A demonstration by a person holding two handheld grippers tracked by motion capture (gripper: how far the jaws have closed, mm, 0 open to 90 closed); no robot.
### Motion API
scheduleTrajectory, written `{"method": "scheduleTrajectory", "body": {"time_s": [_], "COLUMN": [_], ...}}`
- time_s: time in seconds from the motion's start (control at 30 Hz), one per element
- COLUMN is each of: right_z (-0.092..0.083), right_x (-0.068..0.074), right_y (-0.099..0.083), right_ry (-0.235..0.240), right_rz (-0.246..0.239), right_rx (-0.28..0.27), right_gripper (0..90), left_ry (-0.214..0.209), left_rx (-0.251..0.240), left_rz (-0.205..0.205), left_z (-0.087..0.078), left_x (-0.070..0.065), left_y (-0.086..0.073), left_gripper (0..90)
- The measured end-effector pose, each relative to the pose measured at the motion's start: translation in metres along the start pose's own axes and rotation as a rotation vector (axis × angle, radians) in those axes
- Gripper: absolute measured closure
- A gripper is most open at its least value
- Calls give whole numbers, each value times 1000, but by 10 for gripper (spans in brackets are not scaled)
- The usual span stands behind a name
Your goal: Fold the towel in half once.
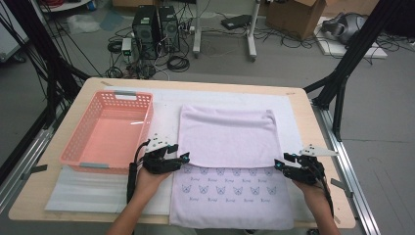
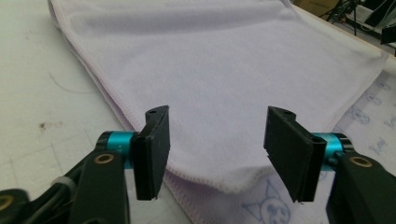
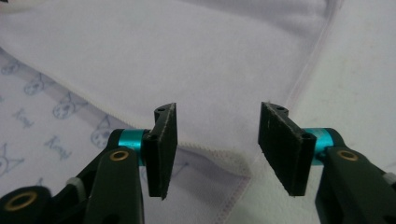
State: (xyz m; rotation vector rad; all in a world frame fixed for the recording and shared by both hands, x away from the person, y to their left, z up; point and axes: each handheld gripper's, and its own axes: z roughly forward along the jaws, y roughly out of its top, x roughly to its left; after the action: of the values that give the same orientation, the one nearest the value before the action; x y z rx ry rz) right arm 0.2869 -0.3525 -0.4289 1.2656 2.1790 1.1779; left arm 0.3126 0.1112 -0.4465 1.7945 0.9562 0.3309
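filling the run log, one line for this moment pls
towel half folded | left gripper open at fold corner | right gripper open at other corner | basket left

towel (image 1: 227, 142): you had pale lilac, near part printed with small blue cat faces | basket (image 1: 108, 132): salmon pink | table (image 1: 303, 105): light wood, white mat (image 1: 166, 105) | your gripper (image 1: 185, 157) jaws: black, teal collars

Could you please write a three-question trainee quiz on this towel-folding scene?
1. True or false: the far part of the lilac towel lies folded over its printed part.
2. On which side of the towel does the pink basket stand: left or right?
3. Does the left gripper or the right gripper clamp the towel?

Key:
1. True.
2. Left.
3. Neither; both sets of jaws stand open at the folded edge's corners.
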Motion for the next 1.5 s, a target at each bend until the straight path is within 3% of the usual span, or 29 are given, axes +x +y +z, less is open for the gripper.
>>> {"method": "scheduleTrajectory", "body": {"time_s": [0.1,0.27,0.37,0.47,0.57,0.73,0.87,0.97,1.07,1.23,1.33,1.43,1.5], "right_z": [2,9,12,11,11,10,9,9,9,9,9,9,9], "right_x": [-1,-4,-3,-1,0,-1,0,0,-1,0,0,0,0], "right_y": [-6,-16,-17,-17,-16,-16,-16,-16,-16,-15,-15,-15,-15], "right_ry": [-16,-27,-32,-28,-21,-20,-18,-15,-11,-14,-15,-15,-15], "right_rz": [-1,-9,-42,-79,-93,-89,-87,-76,-74,-74,-75,-77,-80], "right_rx": [26,42,51,54,56,48,45,44,39,45,41,43,44], "right_gripper": [436,484,579,764,809,810,807,805,802,803,803,808,817], "left_ry": [4,28,36,44,53,47,23,25,29,11,25,51,72], "left_rx": [12,51,79,121,139,107,83,81,96,115,143,157,149], "left_rz": [11,30,31,38,30,2,-37,-66,-84,-50,-15,13,22], "left_z": [-1,2,4,7,6,-1,-9,-17,-21,-15,-7,-2,-2], "left_x": [-2,-5,-6,-8,-9,-5,-1,1,1,-5,-12,-15,-18], "left_y": [-4,-3,-3,-3,-3,-5,-4,-5,-9,-11,-11,-10,-9], "left_gripper": [397,548,638,795,895,887,626,534,518,577,634,841,872]}}
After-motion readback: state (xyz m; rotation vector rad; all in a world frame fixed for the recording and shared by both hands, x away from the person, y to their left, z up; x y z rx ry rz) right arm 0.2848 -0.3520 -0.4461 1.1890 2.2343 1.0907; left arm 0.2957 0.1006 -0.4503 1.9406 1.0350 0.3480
